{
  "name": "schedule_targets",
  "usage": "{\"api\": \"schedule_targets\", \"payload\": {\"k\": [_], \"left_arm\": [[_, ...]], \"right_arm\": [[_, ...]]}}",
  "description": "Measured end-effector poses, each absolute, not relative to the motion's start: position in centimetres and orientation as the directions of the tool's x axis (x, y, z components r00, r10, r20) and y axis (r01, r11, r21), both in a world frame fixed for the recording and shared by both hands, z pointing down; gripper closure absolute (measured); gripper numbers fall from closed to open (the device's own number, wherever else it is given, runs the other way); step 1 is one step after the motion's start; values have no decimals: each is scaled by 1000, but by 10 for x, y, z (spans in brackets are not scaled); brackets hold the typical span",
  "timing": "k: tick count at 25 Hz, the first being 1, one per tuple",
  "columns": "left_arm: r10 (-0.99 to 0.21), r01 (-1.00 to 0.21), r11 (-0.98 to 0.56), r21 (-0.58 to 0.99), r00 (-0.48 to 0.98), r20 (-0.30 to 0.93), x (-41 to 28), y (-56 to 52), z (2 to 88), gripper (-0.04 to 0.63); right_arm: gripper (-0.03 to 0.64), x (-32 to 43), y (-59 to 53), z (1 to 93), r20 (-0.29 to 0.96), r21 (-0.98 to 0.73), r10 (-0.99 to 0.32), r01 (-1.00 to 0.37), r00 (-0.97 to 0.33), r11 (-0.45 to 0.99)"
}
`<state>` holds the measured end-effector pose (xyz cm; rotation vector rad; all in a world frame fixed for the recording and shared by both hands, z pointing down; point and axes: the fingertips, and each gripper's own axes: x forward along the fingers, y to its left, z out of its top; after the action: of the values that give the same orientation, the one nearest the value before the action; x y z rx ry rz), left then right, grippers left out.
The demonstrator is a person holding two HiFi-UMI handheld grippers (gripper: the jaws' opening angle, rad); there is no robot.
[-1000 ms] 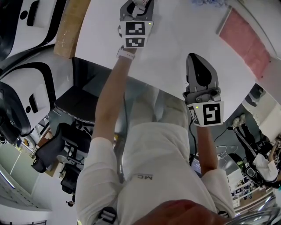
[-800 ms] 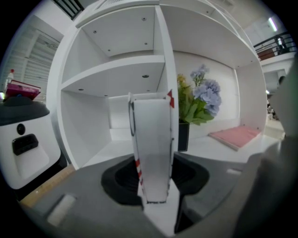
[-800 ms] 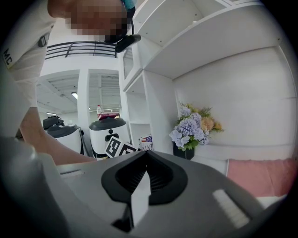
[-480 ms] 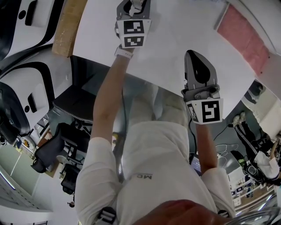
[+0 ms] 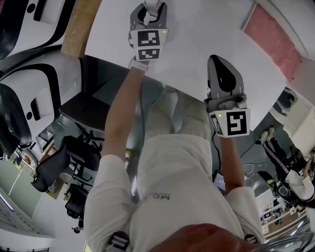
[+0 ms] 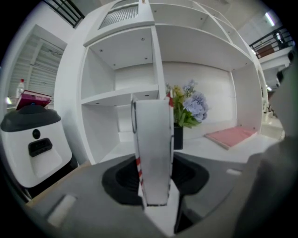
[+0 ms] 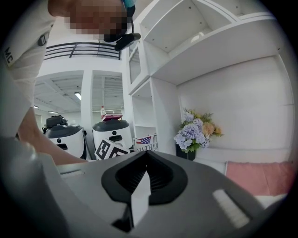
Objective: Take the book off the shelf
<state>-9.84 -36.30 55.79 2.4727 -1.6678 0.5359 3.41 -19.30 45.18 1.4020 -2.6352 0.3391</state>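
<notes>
**Book held upright in front of white shelf unit**

Seen from above, a person in a white top (image 5: 172, 167) reaches both arms out over a white desk (image 5: 197, 44). Nearest, at the right of centre, the right hand-held gripper (image 5: 224, 74) hangs over the desk's near edge. Its jaws are pressed together with nothing between them.

Farther out, at the top centre of the head view, the left hand-held gripper (image 5: 151, 11) pinches a white book (image 6: 151, 148) low down between its jaws. The book stands upright at the centre of the left gripper view, its narrow edge toward the camera. Red-and-white stripes run along its lower left edge. It is in front of the shelf's (image 6: 121, 69) vertical divider. In the right gripper view its flag-printed cover shows at centre left, just beside the left gripper's marker cube (image 7: 111, 149).

Behind the book, right of centre, a bunch of blue and yellow flowers (image 6: 188, 107) stands in a dark vase on the desk. A pink mat (image 6: 230, 136) lies flat farther to the right. At the left edge of the left gripper view stands a white machine (image 6: 30, 144) with a dark lid, and a pink box (image 6: 33, 98) is visible at its top.
</notes>
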Motion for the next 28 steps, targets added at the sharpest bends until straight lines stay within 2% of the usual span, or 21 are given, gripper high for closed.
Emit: {"api": "schedule_targets", "payload": {"k": [19,28], "left_arm": [[-878,-941,-328,-84,271,394,-168,-216,513,433],[-881,-952,-298,-65,248,402,-179,-155,477,433]], "right_arm": [[617,2,-117,388,164,-104,-817,-833,-553,543],[618,9,-88,353,150,-74,-823,-836,-548,544]]}}
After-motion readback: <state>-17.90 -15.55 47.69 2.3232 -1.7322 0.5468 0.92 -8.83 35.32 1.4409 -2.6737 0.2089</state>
